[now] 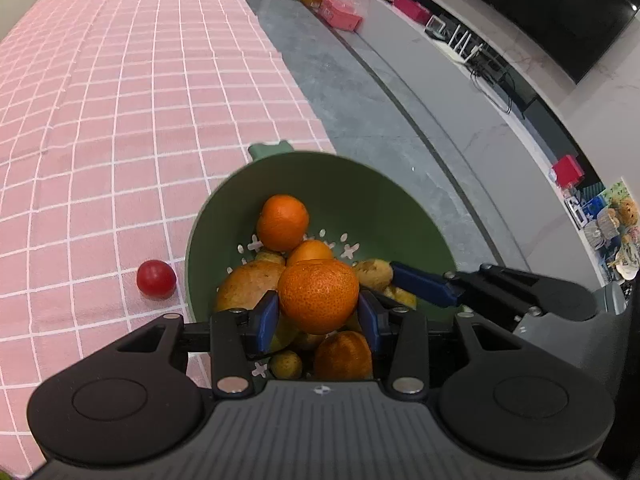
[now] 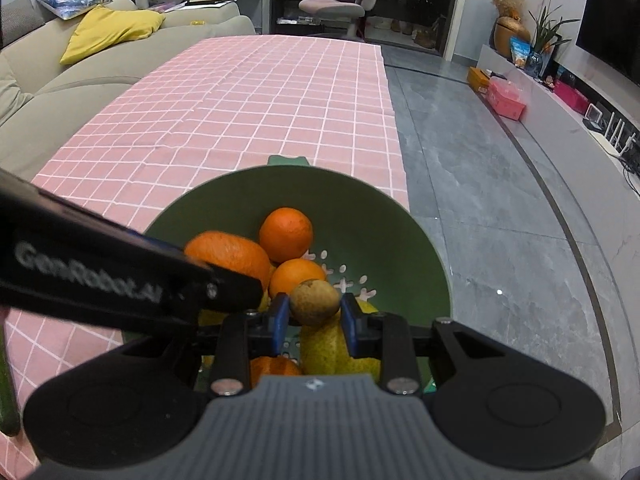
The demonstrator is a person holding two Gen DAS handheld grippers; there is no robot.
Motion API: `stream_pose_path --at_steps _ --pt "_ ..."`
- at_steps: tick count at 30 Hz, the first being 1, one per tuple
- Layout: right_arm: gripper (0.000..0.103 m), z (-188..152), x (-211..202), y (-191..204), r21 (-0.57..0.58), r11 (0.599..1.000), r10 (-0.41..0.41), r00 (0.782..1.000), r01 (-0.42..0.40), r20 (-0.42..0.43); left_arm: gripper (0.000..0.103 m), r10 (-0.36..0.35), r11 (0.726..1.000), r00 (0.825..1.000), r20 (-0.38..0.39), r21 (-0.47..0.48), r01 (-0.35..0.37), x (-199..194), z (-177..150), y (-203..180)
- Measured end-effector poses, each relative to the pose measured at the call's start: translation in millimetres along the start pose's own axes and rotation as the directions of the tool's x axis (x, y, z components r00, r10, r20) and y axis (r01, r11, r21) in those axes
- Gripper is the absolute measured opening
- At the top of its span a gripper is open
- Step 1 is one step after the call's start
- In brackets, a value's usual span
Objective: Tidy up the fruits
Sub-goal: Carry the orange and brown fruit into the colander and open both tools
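The left tool [image 1: 318, 314] is clamped on an orange mandarin [image 1: 318, 295] above the green colander [image 1: 224, 216]; the right tool [image 2: 314, 320] is clamped on a small brown fruit [image 2: 315, 300] over the same colander [image 2: 360, 208]; in the left wrist view three more mandarins show in the bowl, one at the far side [image 1: 283, 222], among several brownish-yellow fruits too overlapped to count; one red tomato [image 1: 156, 279] lies on the pink checked tabletop [image 1: 120, 120], just beside the colander.
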State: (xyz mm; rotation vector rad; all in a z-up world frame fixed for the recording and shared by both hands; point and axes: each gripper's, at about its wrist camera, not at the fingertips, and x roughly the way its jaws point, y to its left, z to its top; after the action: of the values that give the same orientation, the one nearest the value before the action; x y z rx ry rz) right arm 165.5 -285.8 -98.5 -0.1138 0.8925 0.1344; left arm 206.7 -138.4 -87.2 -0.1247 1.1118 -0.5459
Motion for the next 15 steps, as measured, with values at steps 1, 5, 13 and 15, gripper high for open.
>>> stream_pose_path --at_steps 1,5,13,15 --pt "0.024 0.2 0.7 0.1 0.001 1.0 0.002 1.0 -0.002 0.001 0.048 0.002 1.0 1.0 0.0 -0.007 -0.002 1.3 0.1 1.0" --pt "0.024 1.3 3.2 1.1 -0.007 1.0 -0.003 1.0 0.003 0.006 0.049 0.007 1.0 1.0 0.003 -0.004 -0.007 1.9 3.1 0.7" --pt "0.024 2.4 3.3 0.1 -0.004 1.0 0.002 1.0 -0.002 0.003 0.049 0.007 1.0 1.0 0.0 0.003 -0.007 1.6 3.2 0.2" --pt "0.025 2.5 2.8 0.4 -0.005 1.0 0.002 1.0 -0.002 0.005 0.05 0.011 1.0 1.0 -0.003 0.001 -0.011 0.8 3.3 0.2"
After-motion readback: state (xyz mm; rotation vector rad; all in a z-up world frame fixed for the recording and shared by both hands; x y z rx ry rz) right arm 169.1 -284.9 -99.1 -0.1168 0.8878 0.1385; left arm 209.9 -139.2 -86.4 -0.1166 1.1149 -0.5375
